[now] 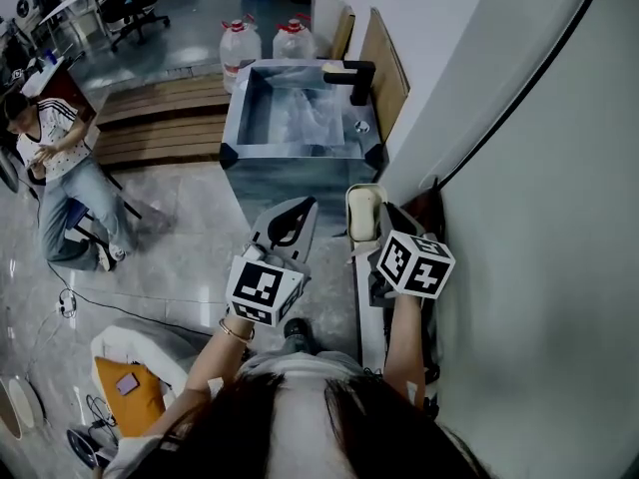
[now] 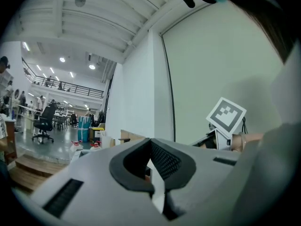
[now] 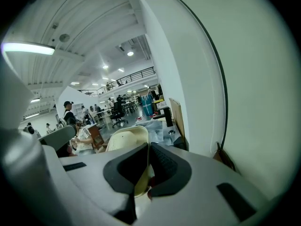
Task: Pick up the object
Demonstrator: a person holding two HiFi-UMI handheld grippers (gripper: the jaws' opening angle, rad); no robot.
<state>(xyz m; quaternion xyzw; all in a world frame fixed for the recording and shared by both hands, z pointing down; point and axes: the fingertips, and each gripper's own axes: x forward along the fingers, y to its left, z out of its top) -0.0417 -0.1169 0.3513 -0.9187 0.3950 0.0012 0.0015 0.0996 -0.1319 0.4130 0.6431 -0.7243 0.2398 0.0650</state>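
The object is a cream plastic dish (image 1: 363, 212) with a rounded rim, held up in the air near the white wall. My right gripper (image 1: 383, 216) is shut on its edge. In the right gripper view the dish (image 3: 123, 138) rises just past the jaws, its rim pinched between the black pads, and my right gripper (image 3: 147, 150) has no gap. My left gripper (image 1: 306, 208) hangs just left of the dish, apart from it. In the left gripper view my left gripper (image 2: 150, 149) stands shut with nothing between the pads.
A metal sink box (image 1: 236, 128) with a black faucet (image 1: 351, 71) stands ahead. Two water jugs (image 1: 240, 44) sit behind it, wooden steps (image 1: 160, 116) lie to the left, and a person (image 1: 58, 164) sits at far left. A white wall (image 1: 539, 168) closes the right side.
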